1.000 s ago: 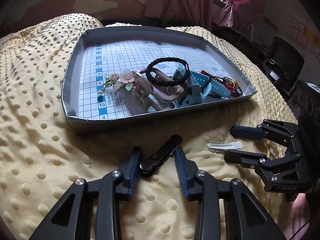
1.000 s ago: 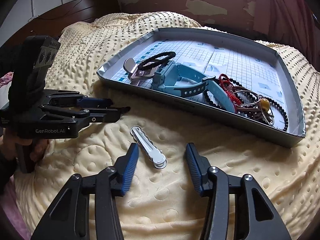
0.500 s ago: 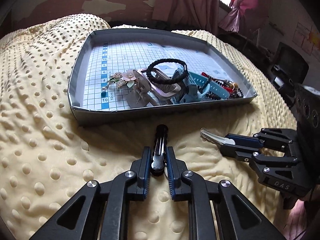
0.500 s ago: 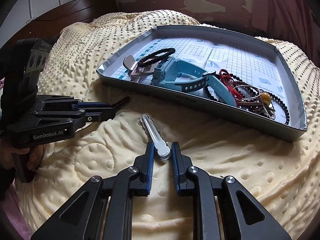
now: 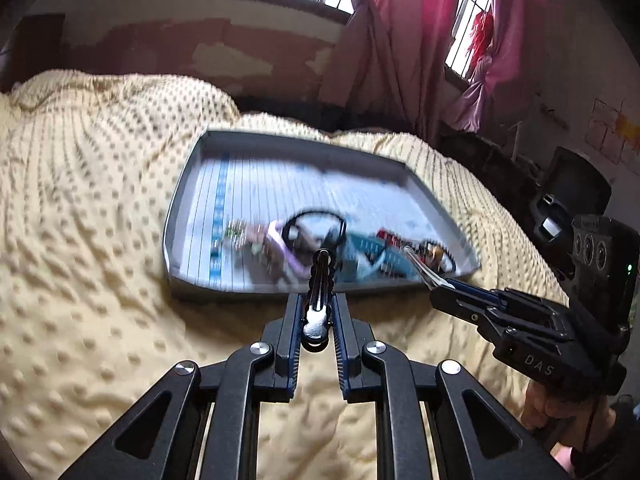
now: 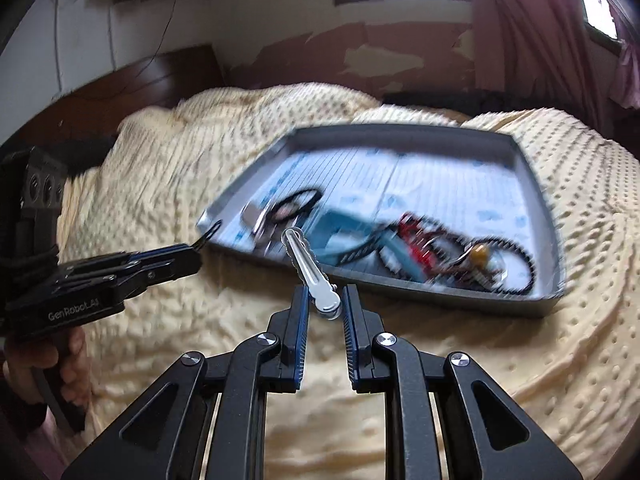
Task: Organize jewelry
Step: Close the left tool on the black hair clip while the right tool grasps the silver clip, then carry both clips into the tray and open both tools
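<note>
Left tongs point(image 5: 316, 322) were clamped tight on a black hair clip point(image 5: 320, 280), wavy-edged, with a shiny metal hinge end sitting between the blue-lined fingers point(image 5: 291, 328). The clip stuck out forward, lifted off the bed, its tip pointing toward the tray. Right tongs point(image 6: 325, 312) were pinched on a silver-white hair clip point(image 6: 310, 268), long and flat with scalloped sides and a rounded end; it angled up and to the left from the grip, also clear of the blanket.

Grey tray point(image 5: 280, 144) lay on the yellow dotted blanket point(image 5: 88, 208), lined with a gridded sheet with a blue scale strip. Inside, bunched along the near edge: black hair tie point(image 6: 298, 204), light blue watch strap point(image 6: 360, 248), red and black beaded pieces point(image 6: 420, 232), an amber bead point(image 6: 478, 254), and a pinkish claw clip point(image 5: 280, 240). All of it was motion-blurred, so finer detail was hard to tell.

A hand point(image 6: 60, 364) gripped the left handle in the right view; another hand point(image 5: 560, 404) held the right one. Pink curtain point(image 5: 400, 40) hung by the window behind.
</note>
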The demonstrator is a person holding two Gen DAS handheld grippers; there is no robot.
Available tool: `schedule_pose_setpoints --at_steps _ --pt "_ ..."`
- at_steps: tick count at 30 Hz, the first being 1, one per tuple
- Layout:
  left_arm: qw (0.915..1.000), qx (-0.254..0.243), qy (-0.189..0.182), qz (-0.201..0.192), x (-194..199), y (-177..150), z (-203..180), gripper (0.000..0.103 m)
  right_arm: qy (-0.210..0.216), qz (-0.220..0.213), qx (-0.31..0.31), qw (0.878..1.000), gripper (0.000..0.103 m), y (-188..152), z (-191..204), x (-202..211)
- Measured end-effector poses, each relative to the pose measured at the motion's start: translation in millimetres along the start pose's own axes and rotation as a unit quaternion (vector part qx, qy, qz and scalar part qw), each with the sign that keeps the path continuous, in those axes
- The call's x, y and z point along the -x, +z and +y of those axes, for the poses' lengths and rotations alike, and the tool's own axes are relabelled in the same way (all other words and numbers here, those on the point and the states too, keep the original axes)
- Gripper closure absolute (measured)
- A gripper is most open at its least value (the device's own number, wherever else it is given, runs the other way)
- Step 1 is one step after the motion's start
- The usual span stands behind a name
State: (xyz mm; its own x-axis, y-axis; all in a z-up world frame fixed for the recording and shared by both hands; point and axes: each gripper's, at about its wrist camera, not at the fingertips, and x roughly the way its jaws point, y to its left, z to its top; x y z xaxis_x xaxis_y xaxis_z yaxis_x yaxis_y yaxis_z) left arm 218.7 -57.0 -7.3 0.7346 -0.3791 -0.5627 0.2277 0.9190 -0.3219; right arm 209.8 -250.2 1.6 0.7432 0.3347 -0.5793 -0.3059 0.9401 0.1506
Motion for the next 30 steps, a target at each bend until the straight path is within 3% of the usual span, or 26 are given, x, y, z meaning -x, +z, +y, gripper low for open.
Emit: schedule_pose_setpoints --at_steps 5,11,22,30 --pt "0.9997 0.019 0.002 -0.012 -22.7 42.8 -7.7 0.089 -0.052 -0.027 -0.043 0.997 0.088 21.9 -33.2 -9.7" --pt "0.9992 0.004 0.017 0.035 -79.1 78.1 -22.2 0.089 -0.089 -0.017 -0.070 0.993 0.088 42.9 -65.5 -31.6" --pt "0.9947 0.015 0.025 0.098 -128.3 79.3 -32.2 0.089 -0.091 0.043 -0.095 0.990 0.088 36.2 -83.3 -70.9" --pt "0.9923 0.026 0.031 0.117 -136.6 77.1 -28.4 0.089 -0.090 0.046 -0.099 0.990 0.088 31.8 -83.0 -70.6"
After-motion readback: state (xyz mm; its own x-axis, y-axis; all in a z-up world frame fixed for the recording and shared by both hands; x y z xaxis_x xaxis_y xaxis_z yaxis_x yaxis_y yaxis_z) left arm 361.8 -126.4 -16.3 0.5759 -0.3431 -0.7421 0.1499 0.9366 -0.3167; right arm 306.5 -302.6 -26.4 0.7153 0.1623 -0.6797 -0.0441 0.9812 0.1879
